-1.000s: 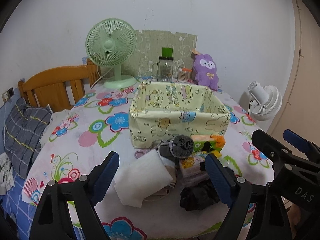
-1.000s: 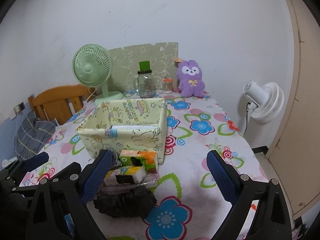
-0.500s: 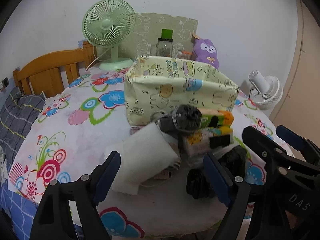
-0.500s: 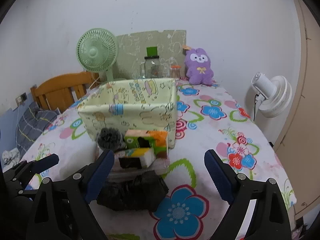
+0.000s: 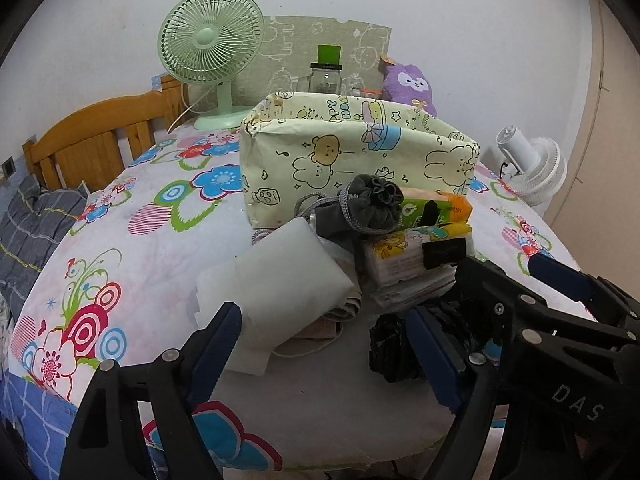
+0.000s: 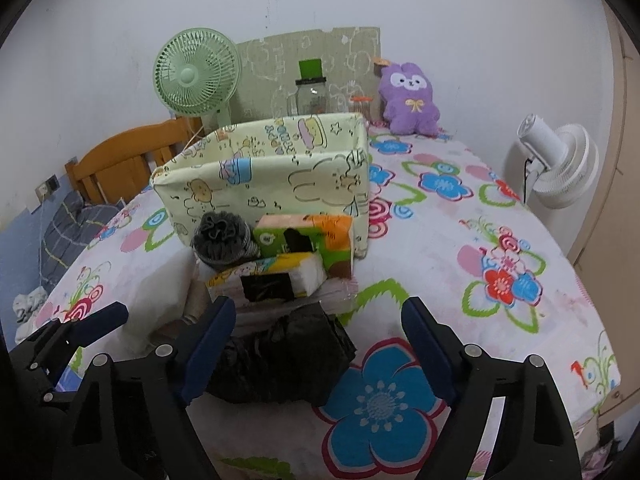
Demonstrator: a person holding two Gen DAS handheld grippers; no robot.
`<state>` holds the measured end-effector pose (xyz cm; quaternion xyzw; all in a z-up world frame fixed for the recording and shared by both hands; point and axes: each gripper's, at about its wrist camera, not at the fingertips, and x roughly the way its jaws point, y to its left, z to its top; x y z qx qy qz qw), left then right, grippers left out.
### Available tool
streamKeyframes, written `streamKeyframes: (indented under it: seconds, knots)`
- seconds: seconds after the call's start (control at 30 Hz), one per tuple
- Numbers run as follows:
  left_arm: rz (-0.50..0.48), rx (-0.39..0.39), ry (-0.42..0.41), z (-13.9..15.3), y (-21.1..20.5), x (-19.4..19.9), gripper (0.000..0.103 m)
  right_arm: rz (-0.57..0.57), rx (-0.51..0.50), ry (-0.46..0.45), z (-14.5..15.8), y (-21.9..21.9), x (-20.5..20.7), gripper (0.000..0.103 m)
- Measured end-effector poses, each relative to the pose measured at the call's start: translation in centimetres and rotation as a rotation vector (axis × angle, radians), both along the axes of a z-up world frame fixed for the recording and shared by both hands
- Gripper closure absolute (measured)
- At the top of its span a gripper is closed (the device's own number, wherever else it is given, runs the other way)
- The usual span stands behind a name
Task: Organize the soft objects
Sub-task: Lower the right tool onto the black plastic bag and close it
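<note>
A pile of soft things lies in front of a yellow cartoon-print fabric box [image 5: 360, 160] [image 6: 272, 176]. In it are a grey drawstring pouch [image 5: 372, 204], a green and orange tissue pack [image 6: 308, 240], a yellow tissue pack [image 6: 272, 276], a white folded pad [image 5: 288, 284] and a crumpled black bag [image 6: 288, 356]. My left gripper [image 5: 324, 350] is open and low over the near end of the white pad. My right gripper [image 6: 318, 348] has its jaws closing. The black bag lies between them, and the right pad is off it.
A green desk fan [image 5: 212, 48], a glass jar with a green lid [image 5: 326, 74] and a purple plush [image 6: 410, 100] stand at the back of the flowered table [image 6: 500, 240]. A white fan [image 6: 556, 168] stands off the right edge. A wooden headboard [image 5: 92, 144] is at the left.
Both grippers have come down toward the pile, which now looks larger and closer. The right gripper's fingers stand a little closer together. Nothing in the pile has moved.
</note>
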<state>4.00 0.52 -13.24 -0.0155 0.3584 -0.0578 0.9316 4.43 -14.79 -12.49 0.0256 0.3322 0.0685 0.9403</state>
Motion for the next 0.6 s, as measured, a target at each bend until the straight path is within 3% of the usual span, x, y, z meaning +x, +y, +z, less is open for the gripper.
streamKeyframes:
  seconds: [0.2,0.37,0.6]
  knots:
    - [0.004,0.023,0.005,-0.4,0.0,0.3,0.017,0.012,0.01,0.053,-0.7,0.4,0.6,0.037]
    - [0.005,0.029,0.004,-0.5,-0.1,0.3,0.017,0.034,0.014,0.069,-0.9,0.9,0.8,0.059]
    - [0.04,0.0,0.009,0.0,1.0,0.6,0.018,0.028,0.012,0.046,-0.1,1.0,0.4,0.07]
